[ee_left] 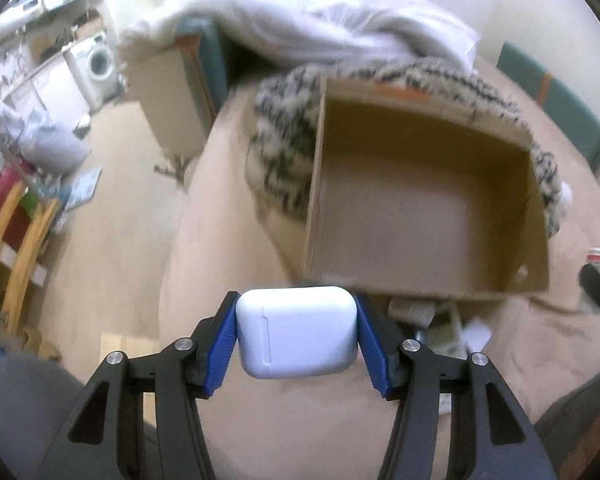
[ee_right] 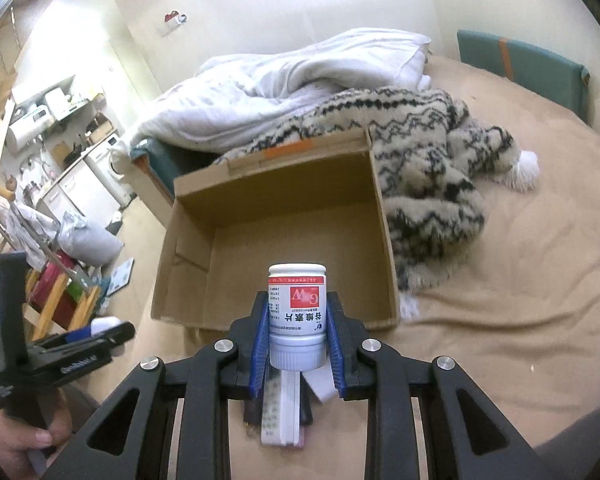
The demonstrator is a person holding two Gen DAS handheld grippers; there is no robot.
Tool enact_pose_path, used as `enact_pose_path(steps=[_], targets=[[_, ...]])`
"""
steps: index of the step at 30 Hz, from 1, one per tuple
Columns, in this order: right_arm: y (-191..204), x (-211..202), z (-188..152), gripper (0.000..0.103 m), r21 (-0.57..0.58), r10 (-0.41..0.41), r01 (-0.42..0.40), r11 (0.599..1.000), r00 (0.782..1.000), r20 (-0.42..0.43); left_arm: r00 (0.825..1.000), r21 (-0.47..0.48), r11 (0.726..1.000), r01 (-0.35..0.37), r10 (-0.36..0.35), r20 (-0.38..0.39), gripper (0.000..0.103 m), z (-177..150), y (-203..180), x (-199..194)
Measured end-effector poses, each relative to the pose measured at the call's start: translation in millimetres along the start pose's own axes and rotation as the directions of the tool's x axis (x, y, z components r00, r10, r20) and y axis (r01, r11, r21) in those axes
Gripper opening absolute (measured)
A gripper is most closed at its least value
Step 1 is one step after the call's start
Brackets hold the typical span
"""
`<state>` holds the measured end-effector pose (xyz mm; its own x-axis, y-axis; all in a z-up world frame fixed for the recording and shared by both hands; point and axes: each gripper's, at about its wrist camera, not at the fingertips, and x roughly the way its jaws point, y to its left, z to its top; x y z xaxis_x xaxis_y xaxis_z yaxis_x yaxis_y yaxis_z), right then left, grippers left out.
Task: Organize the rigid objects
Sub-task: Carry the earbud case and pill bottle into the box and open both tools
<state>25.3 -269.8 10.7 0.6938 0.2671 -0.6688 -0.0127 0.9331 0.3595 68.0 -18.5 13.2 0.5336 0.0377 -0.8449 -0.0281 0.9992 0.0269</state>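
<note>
Tan bed [ee_right: 500,300] w/ open cardboard box [ee_right: 276,216] on it, box up vs patterned blanket [ee_right: 428,168]; left gripper [ee_left: 296,330] clamps white earbud case [ee_left: 296,332] short of box, right gripper [ee_right: 297,332] pinches pill bottle [ee_right: 297,312], upside down, at box's near edge.

the white pill bottle [ee_right: 297,317] carries an upside-down label: a red square with large white letters, one a "w", and big dark chinese characters below it. its smaller print is too fine to read.
</note>
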Motion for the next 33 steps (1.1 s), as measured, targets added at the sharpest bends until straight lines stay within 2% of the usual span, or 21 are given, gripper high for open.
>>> enact_pose_path(steps=[5, 11, 14, 16, 19, 24, 27, 30, 33], targets=[[0.9, 15.5, 21.2, 0.028, -0.03, 0.014, -0.014, 0.999, 1.0, 0.007, 0.998, 0.036, 0.998, 0.044, -0.046, 0.051, 0.052, 28.4, -8.6, 0.1], [-4.3, 44.8, 45.9, 0.028, -0.025, 0.037, -0.037, 0.999, 0.999, -0.009, 0.992, 0.051, 0.992, 0.118, -0.12, 0.032, 0.052, 62.4, -24.9, 27.4], [-8.7, 62.9, 50.7, 0.028, -0.012, 0.009, -0.01, 1.0, 0.999, -0.032, 0.983, 0.073, 0.982, 0.174, -0.177, 0.041, 0.053, 71.8, -32.7, 37.8], [-13.4, 75.8, 49.1, 0.028, 0.017, 0.012, -0.011, 1.0, 0.998, -0.061, 0.986, 0.116, 0.982, 0.15, -0.157, 0.051, 0.053, 72.5, -41.9, 44.6], [-17.4, 90.4, 44.0, 0.028, 0.05, 0.019, -0.014, 0.999, 0.994, -0.111, 0.982, 0.14, 0.973, 0.184, -0.188, 0.02, 0.053, 69.7, -49.1, 60.9], [-14.0, 106.6, 36.1, 0.028, 0.006, -0.017, 0.018, 1.0, 0.985, -0.17, 0.984, 0.165, 0.971, 0.175, -0.175, -0.012, 0.053, 56.7, -57.5, 86.1], [-14.8, 113.8, 32.0, 0.028, -0.003, -0.031, 0.032, 0.999, 0.98, -0.198, 0.979, 0.141, 0.969, 0.203, -0.198, -0.044, 0.053, 56.3, -58.3, 97.3], [-13.3, 117.7, 30.6, 0.028, -0.016, -0.049, 0.047, 0.999, 0.977, -0.206, 0.982, 0.125, 0.974, 0.188, -0.185, -0.039, 0.053, 57.9, -56.0, 103.0], [-8.7, 121.1, 27.0, 0.028, -0.073, -0.12, 0.107, 0.992, 0.972, -0.204, 0.981, 0.117, 0.975, 0.19, -0.184, -0.061, 0.053, 56.3, -55.3, 109.2]])
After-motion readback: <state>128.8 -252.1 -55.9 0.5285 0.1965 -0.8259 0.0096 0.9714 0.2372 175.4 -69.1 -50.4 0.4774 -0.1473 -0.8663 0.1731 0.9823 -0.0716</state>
